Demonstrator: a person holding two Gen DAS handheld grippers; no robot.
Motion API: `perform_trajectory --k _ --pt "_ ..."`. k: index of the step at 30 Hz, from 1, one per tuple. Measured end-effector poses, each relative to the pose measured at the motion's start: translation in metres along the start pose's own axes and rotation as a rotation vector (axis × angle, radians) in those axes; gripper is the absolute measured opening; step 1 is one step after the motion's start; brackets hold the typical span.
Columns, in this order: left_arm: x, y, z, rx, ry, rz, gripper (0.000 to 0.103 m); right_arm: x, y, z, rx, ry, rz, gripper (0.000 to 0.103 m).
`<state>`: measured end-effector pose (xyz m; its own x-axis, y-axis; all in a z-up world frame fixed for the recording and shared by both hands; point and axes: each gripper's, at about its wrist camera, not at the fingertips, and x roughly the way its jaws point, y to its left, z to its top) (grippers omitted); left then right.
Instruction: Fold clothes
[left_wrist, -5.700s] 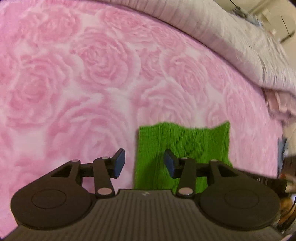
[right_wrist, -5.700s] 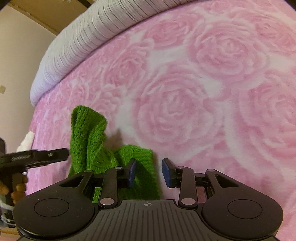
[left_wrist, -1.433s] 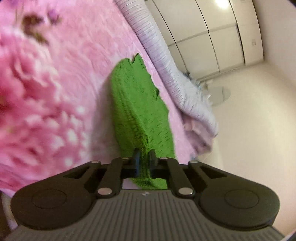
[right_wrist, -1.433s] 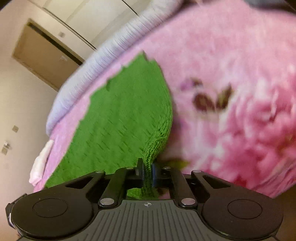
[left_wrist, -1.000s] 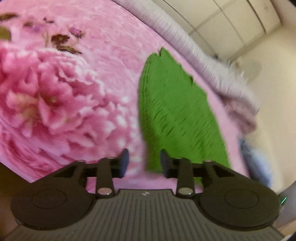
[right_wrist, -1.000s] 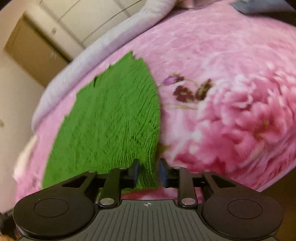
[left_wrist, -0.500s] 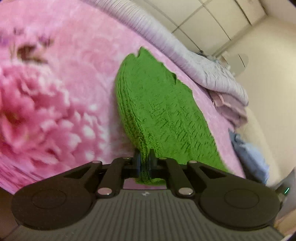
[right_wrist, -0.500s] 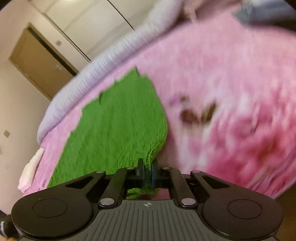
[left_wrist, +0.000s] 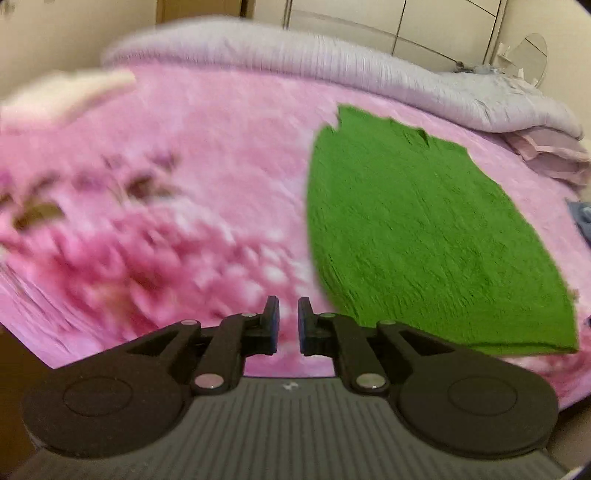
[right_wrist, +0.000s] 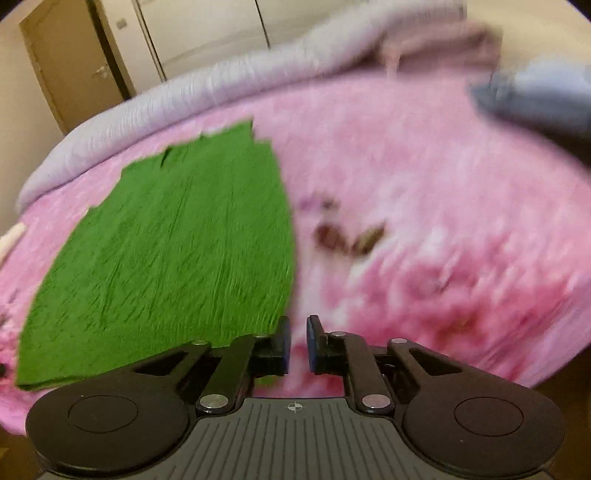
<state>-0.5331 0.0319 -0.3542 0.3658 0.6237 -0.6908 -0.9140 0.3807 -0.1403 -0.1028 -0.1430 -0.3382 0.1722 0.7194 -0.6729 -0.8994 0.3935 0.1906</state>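
A green knitted garment (left_wrist: 417, 229) lies spread flat on the pink rose-patterned bed cover (left_wrist: 166, 192). In the left wrist view it lies to the right of my left gripper (left_wrist: 288, 326), which is slightly open, empty and clear of the cloth. In the right wrist view the garment (right_wrist: 177, 243) lies to the left of my right gripper (right_wrist: 298, 341), which is slightly open and empty, just off the garment's near right corner. Both views are motion-blurred.
A rolled lilac quilt (left_wrist: 332, 70) runs along the far edge of the bed. Folded pinkish cloth (left_wrist: 550, 155) and a blue-grey item (right_wrist: 535, 96) lie at the right side. A pale cloth (left_wrist: 62, 92) lies far left. Wardrobe doors (right_wrist: 207, 33) stand behind.
Both grippers have let go of the garment's near edge, opened a little and pulled back and up. The garment now lies flat on the bed.
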Motion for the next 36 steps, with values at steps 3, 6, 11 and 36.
perform_trajectory --k 3,6,11,36 --pt "0.004 -0.015 0.007 -0.009 -0.006 -0.118 0.008 0.001 0.021 0.004 -0.081 -0.055 0.049 0.017" --pt "0.024 -0.043 0.006 0.074 0.010 -0.173 0.010 0.020 0.043 0.001 -0.141 -0.030 0.080 0.019" --pt "0.040 -0.064 -0.016 0.208 0.066 -0.154 0.011 0.039 0.041 -0.024 -0.200 0.038 0.067 0.020" --pt "0.030 -0.176 -0.102 1.170 -0.160 -0.074 0.026 0.030 0.123 -0.102 -1.070 -0.127 -0.019 0.046"
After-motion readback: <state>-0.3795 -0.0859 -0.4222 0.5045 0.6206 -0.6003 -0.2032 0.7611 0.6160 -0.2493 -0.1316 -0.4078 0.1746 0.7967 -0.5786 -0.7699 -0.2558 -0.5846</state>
